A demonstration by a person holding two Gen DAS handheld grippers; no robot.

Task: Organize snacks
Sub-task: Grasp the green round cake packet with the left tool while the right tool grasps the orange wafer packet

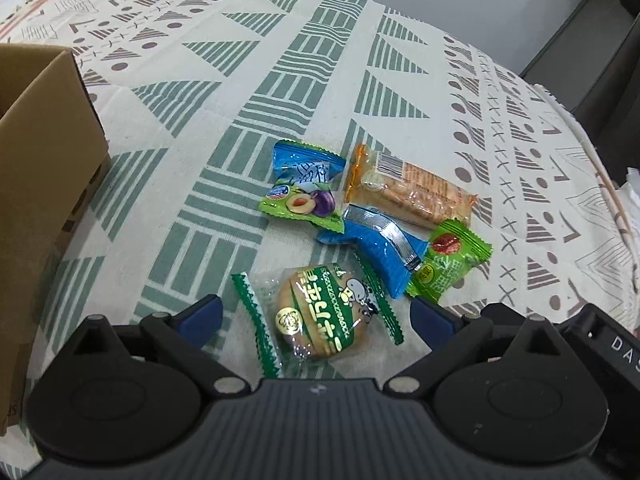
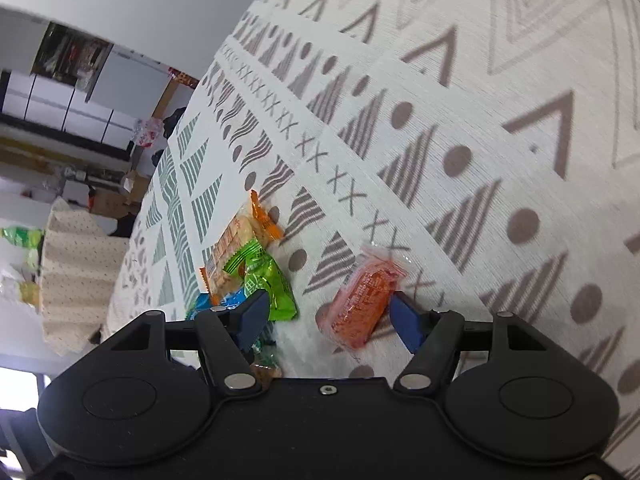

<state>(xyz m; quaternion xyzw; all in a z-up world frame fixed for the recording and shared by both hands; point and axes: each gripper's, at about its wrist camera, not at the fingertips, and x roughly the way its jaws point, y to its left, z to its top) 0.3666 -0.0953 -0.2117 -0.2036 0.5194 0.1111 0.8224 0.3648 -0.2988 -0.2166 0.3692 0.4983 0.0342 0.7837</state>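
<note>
Left gripper (image 1: 316,316): your jaws stand open around the round crinkly cookie pack (image 1: 320,316).
Right gripper (image 2: 328,316): jaws apart, one blue pad touches the glossy red pack (image 2: 360,304).
Cloth (image 2: 480,120): woven, free beyond.

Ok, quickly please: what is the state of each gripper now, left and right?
Left gripper: open, straddling the round green-wrapped biscuit, not gripping it.
Right gripper: open, one finger beside the red snack packet, the other clear of it.
</note>
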